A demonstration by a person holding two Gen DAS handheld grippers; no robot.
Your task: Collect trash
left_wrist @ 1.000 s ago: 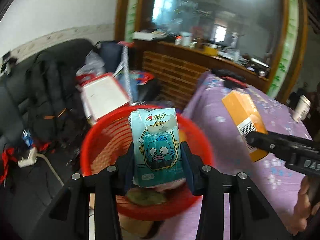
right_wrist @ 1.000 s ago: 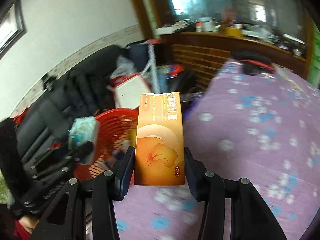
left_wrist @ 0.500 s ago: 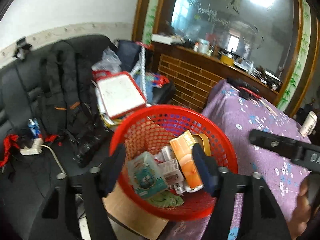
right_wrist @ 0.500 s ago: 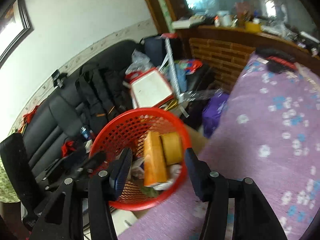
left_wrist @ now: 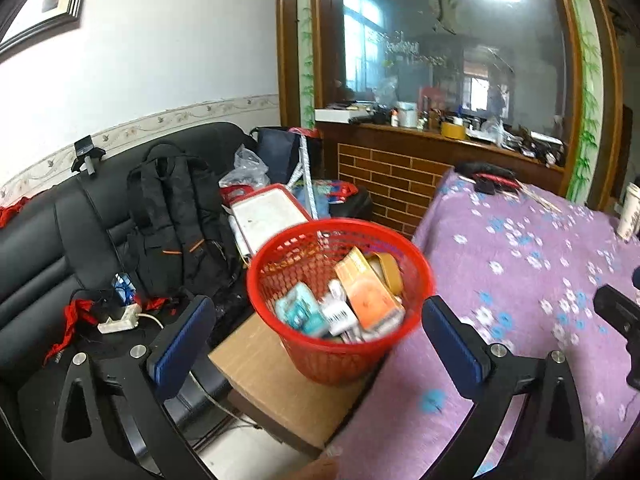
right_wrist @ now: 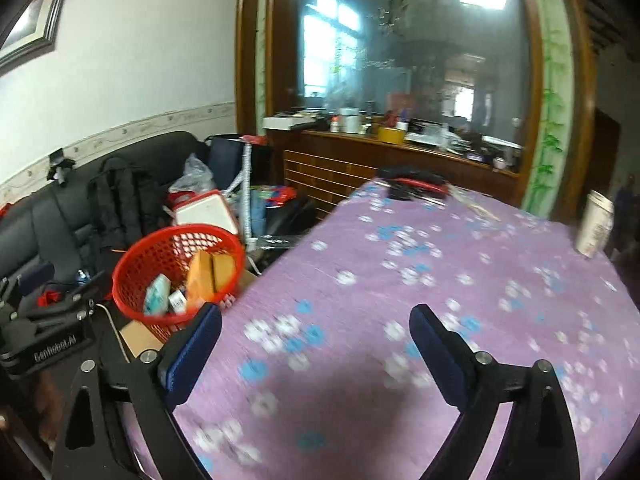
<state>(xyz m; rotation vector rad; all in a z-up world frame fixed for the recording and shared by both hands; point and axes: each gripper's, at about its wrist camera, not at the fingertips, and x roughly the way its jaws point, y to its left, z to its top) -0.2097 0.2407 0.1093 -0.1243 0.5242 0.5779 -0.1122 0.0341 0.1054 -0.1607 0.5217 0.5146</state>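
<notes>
Both grippers' jaws opening, empty; red basket (left_wrist: 340,360) beside table edge (left_wrist: 400,360).

The only lettering that reads clearly is "GenRobot.AI", printed in pale letters on the black body of the left gripper (right_wrist: 56,336), at the lower left of the right wrist view. A white box (left_wrist: 339,314) in the red basket (left_wrist: 416,264), mid-frame in the left wrist view, carries a barcode, its digits too small to read. Print on the orange box (left_wrist: 366,298) and the teal packet (left_wrist: 299,314) beside it is blurred.
</notes>
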